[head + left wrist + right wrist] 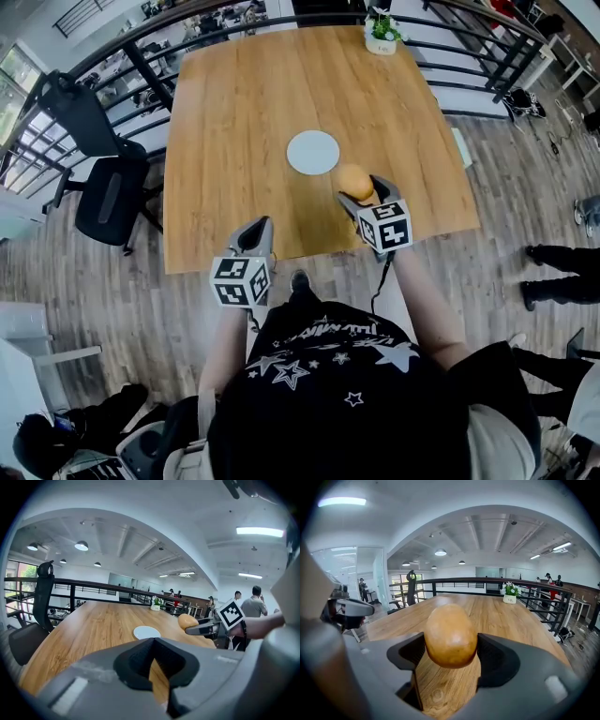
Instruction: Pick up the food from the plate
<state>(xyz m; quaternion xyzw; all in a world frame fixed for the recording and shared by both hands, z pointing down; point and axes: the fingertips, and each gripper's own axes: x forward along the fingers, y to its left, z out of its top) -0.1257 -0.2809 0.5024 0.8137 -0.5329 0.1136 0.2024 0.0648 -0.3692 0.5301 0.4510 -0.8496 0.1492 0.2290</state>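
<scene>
A brown, egg-shaped piece of food (pixel 354 181) (pixel 451 634) is held off the wooden table (pixel 234 103), just in front of the bare white plate (pixel 312 152). My right gripper (pixel 367 194) (pixel 451 656) is shut on it, a pad pressing each side. The left gripper view shows that same food (pixel 187 620) in the right gripper (pixel 202 629), with the plate (pixel 146 632) beyond. My left gripper (pixel 255 234) (pixel 153 667) hangs at the table's near edge, jaws together and nothing in them.
A small potted plant (pixel 381 33) stands at the table's far edge. A black office chair (pixel 103 183) sits left of the table. A black railing (pixel 141 70) runs behind and beside it. Other people's legs (pixel 562 258) show at the right.
</scene>
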